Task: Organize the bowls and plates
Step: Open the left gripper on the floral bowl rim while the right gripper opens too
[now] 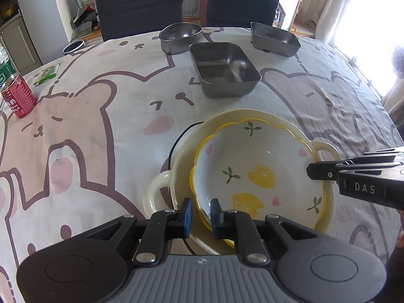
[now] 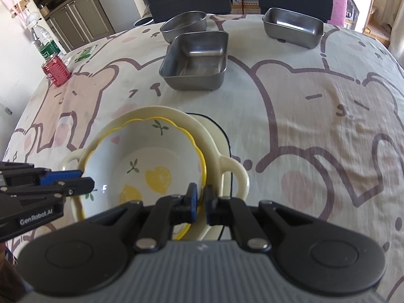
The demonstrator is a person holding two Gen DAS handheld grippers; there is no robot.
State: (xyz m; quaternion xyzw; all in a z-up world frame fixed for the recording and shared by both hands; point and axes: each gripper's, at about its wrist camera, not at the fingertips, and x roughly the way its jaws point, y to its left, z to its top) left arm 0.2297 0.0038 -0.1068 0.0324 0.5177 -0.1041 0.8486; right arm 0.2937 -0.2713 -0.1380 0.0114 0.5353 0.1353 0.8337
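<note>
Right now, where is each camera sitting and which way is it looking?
Left wrist view: sits on the left gripper, looking down across the table; its fingers pinch the lemon bowl at its near rim, and the right gripper reaches in from the right.
Right wrist view: sits on the right gripper, looking the same way; its fingers pinch the bowl's right rim, and the left gripper shows at left.
Both share the bowl, the cream dish under it, three steel pans and the red can.

Lemon-print scalloped bowl [image 1: 252, 166] sits upright inside cream two-handled dish [image 1: 161, 189].
</note>
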